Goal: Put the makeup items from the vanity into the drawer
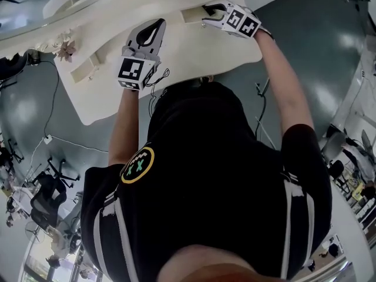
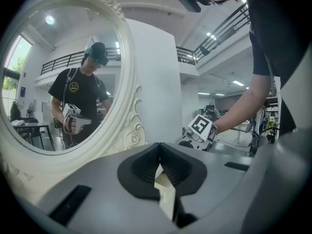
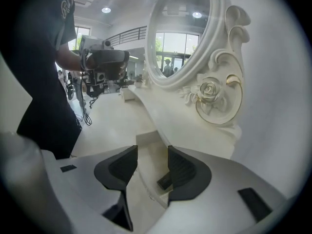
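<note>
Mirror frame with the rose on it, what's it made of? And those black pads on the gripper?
The mirror frame looks like painted wood or moulded resin, I can't tell which: glossy cream-white, with carved scrolls, a rose and a thin gold line. The pads of the right gripper are probably rubber: matt black with fine ridges.

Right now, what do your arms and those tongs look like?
The left tongs and right tongs are pale grey shells with black ribbed pads, each carrying a cube of black-and-white square markers. A thin black cable curls off the left one. The sleeves are short and black, with white stripes.
</note>
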A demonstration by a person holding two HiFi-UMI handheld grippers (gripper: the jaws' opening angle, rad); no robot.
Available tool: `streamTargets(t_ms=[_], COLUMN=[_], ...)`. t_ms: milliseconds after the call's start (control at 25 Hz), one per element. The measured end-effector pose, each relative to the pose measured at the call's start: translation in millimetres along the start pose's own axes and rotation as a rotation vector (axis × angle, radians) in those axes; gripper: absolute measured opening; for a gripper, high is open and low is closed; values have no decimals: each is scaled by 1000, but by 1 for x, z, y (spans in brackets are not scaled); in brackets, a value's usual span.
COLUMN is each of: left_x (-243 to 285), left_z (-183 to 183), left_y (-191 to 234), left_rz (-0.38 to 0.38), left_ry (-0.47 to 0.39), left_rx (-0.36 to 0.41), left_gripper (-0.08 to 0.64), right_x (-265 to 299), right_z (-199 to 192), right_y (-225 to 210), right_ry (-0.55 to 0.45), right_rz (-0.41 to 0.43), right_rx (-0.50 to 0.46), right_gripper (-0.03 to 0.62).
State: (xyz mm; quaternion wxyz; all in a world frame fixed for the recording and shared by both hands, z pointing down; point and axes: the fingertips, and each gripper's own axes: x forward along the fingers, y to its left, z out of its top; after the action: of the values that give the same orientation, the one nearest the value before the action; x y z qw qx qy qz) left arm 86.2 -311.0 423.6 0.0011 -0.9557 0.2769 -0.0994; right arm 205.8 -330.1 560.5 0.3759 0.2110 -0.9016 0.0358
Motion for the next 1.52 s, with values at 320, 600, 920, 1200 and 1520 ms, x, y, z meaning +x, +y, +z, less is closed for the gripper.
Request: streamTargets(t_ms=[320, 600, 920, 1200, 1520], left_x=[-5, -63, -161, -229, -256], left_z=[26, 33, 28, 10, 13], left_y=[-19, -22, -29, -18, -19], left_rz=[41, 199, 264, 212, 243], left_ry=[-17, -21, -64, -109, -126], left_rx=[29, 39, 28, 7, 20], left_gripper=[21, 21, 21, 21, 21], right_x=[-84, -101, -94, -62, -58], right_z=[77, 145, 223, 262, 263], right_y=[18, 71, 159, 216, 228], right_ry=[-321, -599, -711, -648, -627], right_rz=[-162, -181, -181, -262, -324], right_rx=[14, -14, 17, 55, 65], right_gripper=[187, 129, 63, 21, 20])
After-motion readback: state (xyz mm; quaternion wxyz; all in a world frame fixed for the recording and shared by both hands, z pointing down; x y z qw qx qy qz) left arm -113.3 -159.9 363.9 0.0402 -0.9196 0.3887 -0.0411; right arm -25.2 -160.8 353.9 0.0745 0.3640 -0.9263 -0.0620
